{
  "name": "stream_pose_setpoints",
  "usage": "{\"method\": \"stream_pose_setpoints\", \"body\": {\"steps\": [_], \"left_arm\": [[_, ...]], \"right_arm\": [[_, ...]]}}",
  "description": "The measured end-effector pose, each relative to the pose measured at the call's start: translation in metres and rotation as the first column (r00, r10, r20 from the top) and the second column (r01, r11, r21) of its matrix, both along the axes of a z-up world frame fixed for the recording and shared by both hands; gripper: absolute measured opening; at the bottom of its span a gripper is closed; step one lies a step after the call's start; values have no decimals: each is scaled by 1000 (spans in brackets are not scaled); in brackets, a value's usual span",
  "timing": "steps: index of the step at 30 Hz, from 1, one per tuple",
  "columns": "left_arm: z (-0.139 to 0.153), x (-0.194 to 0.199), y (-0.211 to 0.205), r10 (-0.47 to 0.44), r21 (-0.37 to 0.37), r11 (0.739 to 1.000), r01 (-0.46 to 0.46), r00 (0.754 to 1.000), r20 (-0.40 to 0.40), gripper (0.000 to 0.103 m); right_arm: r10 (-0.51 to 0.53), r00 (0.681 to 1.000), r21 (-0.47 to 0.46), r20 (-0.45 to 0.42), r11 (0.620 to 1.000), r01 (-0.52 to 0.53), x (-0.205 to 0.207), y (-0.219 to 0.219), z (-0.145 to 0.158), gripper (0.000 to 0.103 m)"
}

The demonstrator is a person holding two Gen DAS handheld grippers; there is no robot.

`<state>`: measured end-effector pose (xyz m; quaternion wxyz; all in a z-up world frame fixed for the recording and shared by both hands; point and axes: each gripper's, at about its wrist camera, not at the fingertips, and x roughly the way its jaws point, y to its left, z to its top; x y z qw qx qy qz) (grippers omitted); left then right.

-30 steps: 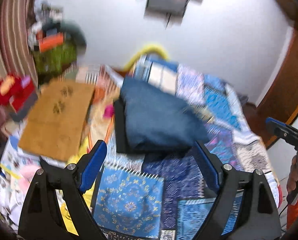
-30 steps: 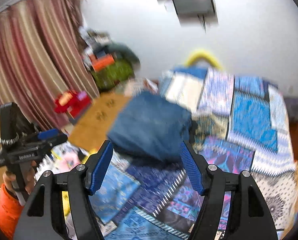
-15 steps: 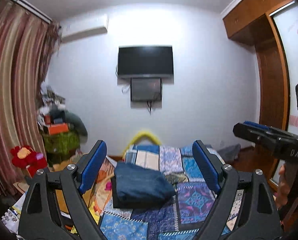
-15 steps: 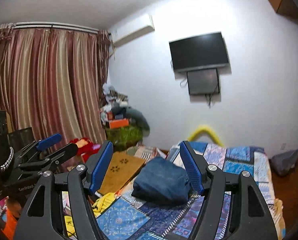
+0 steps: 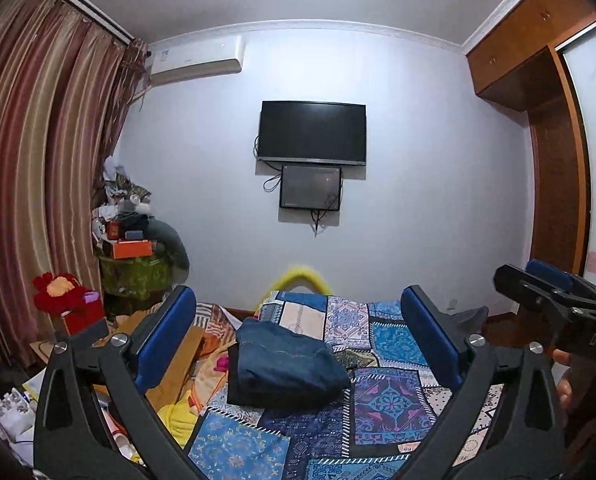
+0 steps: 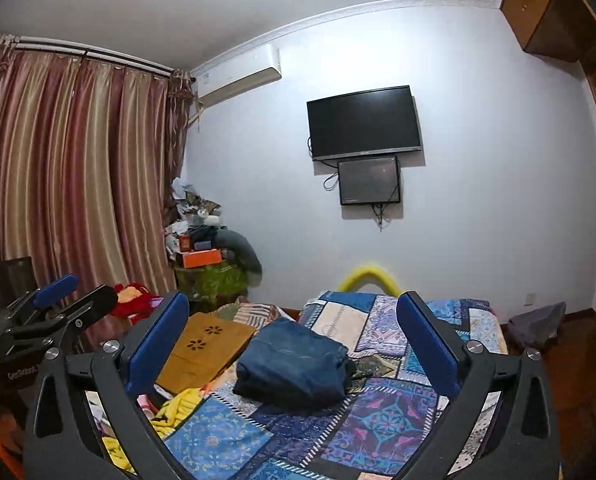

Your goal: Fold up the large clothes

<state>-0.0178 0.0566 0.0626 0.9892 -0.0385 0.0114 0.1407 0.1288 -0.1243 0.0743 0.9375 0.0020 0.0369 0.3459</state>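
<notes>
left wrist view: both claws raised and opened, folded jeans left on the bed

left wrist view and right wrist view are both now pointed level across the room, where a second ago the bed was looked down upon from close. the left claw (image 5: 298,344) and the right claw (image 6: 292,344) have just been opened further, and nothing is seen between the jaws of either one; both stand wide and empty. the folded jeans (image 5: 286,364) are left lying as a compact bundle on the patchwork bedspread (image 5: 386,400), well apart from both claws. from this it is judged that the fold of this garment is finished and the claws were drawn back from it.

for moving, free room is found on the right part of the bedspread, which is bare. the left side is crowded: a wooden board (image 6: 206,344) lies just beside the jeans, and yellow cloth (image 6: 178,404) is heaped near the bed's edge. the right claw is also seen in the left wrist view at the right border (image 5: 538,284), so the two tools are held near each other and care is needed there.
</notes>
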Motion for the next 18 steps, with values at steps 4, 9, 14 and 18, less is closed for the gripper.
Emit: {"method": "stream_pose_setpoints", "body": {"steps": [4, 9, 14, 18], "left_arm": [[-4, -2, -1, 13, -3, 1000, -13, 1000, -6, 102], [-6, -3, -5, 6, -1, 1000, -6, 1000, -4, 102], [-6, -2, -8, 6, 18, 1000, -6, 1000, -6, 103], [-8, -1, -11, 1, 30, 1000, 0, 1000, -16, 103]], "right_arm": [[5, 1000, -5, -8, 1000, -5, 1, 2, -1, 103], [1, 1000, -8, -17, 1000, -1, -2, 0, -8, 103], [-10, 1000, -13, -16, 1000, 10, -3, -4, -8, 103], [-11, 1000, -12, -29, 1000, 11, -6, -6, -10, 103]]}}
